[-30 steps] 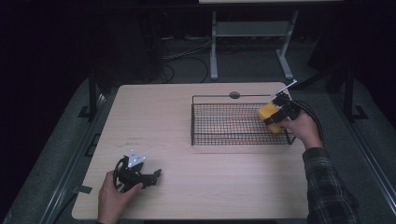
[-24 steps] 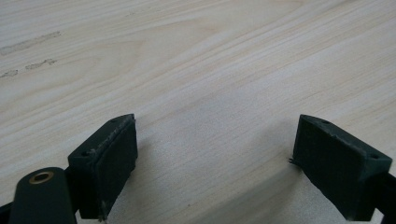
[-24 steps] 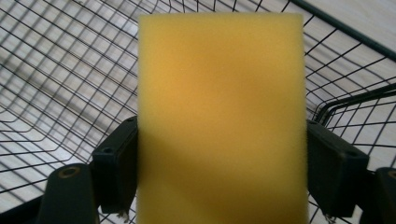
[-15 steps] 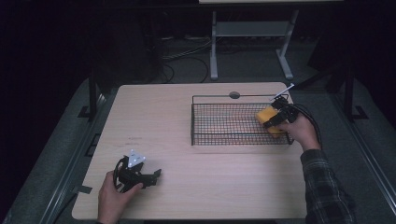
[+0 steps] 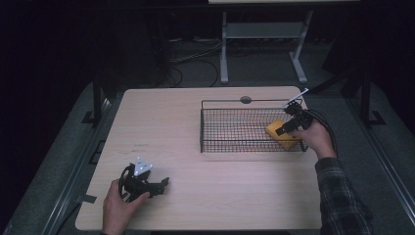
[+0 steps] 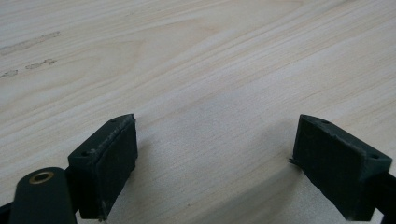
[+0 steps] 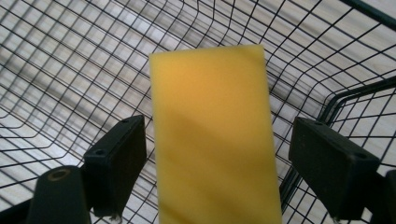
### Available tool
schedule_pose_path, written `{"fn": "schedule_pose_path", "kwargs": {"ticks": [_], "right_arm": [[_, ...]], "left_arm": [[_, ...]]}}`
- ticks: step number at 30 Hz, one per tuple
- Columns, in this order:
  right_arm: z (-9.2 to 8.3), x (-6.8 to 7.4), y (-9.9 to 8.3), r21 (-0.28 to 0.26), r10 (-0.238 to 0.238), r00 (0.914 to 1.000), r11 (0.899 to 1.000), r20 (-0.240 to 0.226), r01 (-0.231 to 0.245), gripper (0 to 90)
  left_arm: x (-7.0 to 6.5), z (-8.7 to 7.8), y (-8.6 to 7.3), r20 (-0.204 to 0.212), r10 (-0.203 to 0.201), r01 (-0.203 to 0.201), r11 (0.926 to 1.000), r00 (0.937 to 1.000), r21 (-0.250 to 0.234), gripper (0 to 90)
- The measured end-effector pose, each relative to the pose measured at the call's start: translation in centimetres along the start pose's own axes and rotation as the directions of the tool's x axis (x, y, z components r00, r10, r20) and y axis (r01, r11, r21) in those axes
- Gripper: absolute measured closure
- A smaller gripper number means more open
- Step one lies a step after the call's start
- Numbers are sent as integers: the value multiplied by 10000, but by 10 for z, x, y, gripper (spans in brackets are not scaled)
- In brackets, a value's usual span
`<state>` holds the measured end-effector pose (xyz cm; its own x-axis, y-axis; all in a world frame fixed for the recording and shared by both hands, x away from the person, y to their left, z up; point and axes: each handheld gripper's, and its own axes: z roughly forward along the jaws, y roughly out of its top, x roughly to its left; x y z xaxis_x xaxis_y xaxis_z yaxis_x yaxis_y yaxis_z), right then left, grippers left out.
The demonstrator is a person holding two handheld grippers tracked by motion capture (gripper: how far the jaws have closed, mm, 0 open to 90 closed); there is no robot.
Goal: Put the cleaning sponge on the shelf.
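Right gripper (image 5: 283, 130): reaching over the near right corner of the wire basket (image 5: 230, 104), its jaws having just been opening; in the right gripper view a gap is showing on each side of the sponge, so the pads are standing clear of it.
Yellow sponge (image 7: 215, 135): lying between the spread jaws, inside the basket at its right end, against the near right corner in the high view (image 5: 279, 134).
Left gripper (image 5: 152, 186): resting on the wooden table (image 5: 161, 122) near its front left edge, well apart from the basket; jaws standing wide, with bare tabletop between them.
Step in hand: judged to be the release of the sponge into the basket, the placing itself nearly complete.
Next move: calling for the right gripper to be drawing back and up over the basket rim, jaws kept wide so that neither pad is dragging the sponge or catching the wire.
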<state>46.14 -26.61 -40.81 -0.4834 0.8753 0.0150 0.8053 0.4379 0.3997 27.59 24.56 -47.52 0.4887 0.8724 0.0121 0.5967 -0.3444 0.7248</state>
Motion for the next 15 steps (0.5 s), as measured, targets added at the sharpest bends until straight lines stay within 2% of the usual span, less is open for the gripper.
{"fn": "schedule_pose_path", "kwargs": {"ticks": [9,15], "right_arm": [[-19,6,-6,-602,17,9998,9982,-190,-28,181],[-35,11,-16,-1049,-45,9998,9945,-211,22,181]], "left_arm": [[0,0,0,-6,-14,14,10000,10000,-8,129],[0,0,0,-8,-18,18,10000,10000,-9,129]]}}
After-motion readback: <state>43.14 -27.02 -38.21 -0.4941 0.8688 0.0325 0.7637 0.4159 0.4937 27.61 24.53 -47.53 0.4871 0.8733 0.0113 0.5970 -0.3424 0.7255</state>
